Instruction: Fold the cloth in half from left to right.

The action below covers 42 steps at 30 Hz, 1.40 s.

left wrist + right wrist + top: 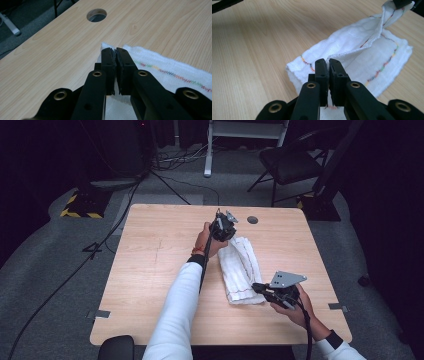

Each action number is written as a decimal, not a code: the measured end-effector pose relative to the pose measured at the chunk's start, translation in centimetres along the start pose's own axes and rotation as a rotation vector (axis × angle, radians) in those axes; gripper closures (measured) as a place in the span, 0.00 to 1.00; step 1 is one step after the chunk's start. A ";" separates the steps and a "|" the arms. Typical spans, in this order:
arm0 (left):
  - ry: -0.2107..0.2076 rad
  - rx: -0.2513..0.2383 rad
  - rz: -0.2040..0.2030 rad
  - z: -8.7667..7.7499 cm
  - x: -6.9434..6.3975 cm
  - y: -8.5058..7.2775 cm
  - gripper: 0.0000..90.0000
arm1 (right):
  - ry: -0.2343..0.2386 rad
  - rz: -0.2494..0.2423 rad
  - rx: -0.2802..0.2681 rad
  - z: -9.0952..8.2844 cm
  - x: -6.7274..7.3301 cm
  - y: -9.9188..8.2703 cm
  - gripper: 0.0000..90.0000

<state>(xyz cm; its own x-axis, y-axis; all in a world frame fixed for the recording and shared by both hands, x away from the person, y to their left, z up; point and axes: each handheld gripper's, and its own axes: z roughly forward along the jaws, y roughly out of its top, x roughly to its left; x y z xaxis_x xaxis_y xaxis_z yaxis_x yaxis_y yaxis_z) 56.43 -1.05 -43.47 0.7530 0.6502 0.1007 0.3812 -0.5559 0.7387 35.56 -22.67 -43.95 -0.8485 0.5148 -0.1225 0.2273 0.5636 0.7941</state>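
Looking down from the high view: a white cloth [242,270] with a coloured stitched line lies folded on the right half of the wooden table [150,270], long axis running away from the person. Left gripper [223,231] sits at the cloth's far end, the hand [204,243] and white sleeve reaching up from the bottom edge. Right gripper [259,287] meets the near end of the cloth, its grey three-cornered plate [286,279] uppermost. A round hole [252,219] in the tabletop lies just beyond the left gripper.

Left gripper view: jaws pressed together, with a thin edge of the cloth [162,70] pinched between the pads at its corner (only a sliver of fabric visible at the tips). The multicoloured stitching runs off to the right. The table hole [96,15] shows ahead, well apart from the cloth.

Right gripper view: jaws likewise clamped together on a hem of the cloth [352,47], a fold of fabric rising from between the tips. The upper layer is lifted off the lower one, and at the top right corner the other gripper [403,3] holds the far corner raised off the table [262,37].
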 end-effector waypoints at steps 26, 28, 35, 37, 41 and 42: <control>-0.019 0.007 -0.004 3.5 -2.0 0.7 0.93 | -0.027 0.012 0.088 -0.6 -0.8 -3.2 0.96; -0.022 0.005 -0.003 3.5 -2.1 0.7 0.92 | -0.027 0.012 0.091 -0.6 -0.9 -3.2 0.96; -0.011 -0.010 -0.022 3.6 -2.3 0.7 0.82 | -0.015 0.011 0.110 -0.4 -1.0 -3.4 0.95; -0.002 -0.021 -0.025 3.5 -2.3 0.5 0.78 | -0.015 0.012 0.117 -0.4 -1.0 -3.5 0.94; 0.017 -0.026 -0.045 3.0 -2.2 0.1 0.66 | -0.012 0.014 0.132 -0.2 -1.1 -3.6 0.90; 0.023 -0.025 -0.047 2.7 -2.1 0.1 0.63 | -0.012 0.017 0.135 -0.2 -1.1 -3.6 0.88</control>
<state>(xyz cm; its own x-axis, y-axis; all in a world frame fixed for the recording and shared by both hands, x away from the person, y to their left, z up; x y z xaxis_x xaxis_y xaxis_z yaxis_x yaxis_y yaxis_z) 56.32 -3.87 -45.44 0.7221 0.6871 0.0810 0.4019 -0.5119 0.7592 35.56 -25.40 -46.54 -0.8386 0.5319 -0.1176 0.3041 0.6363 0.7090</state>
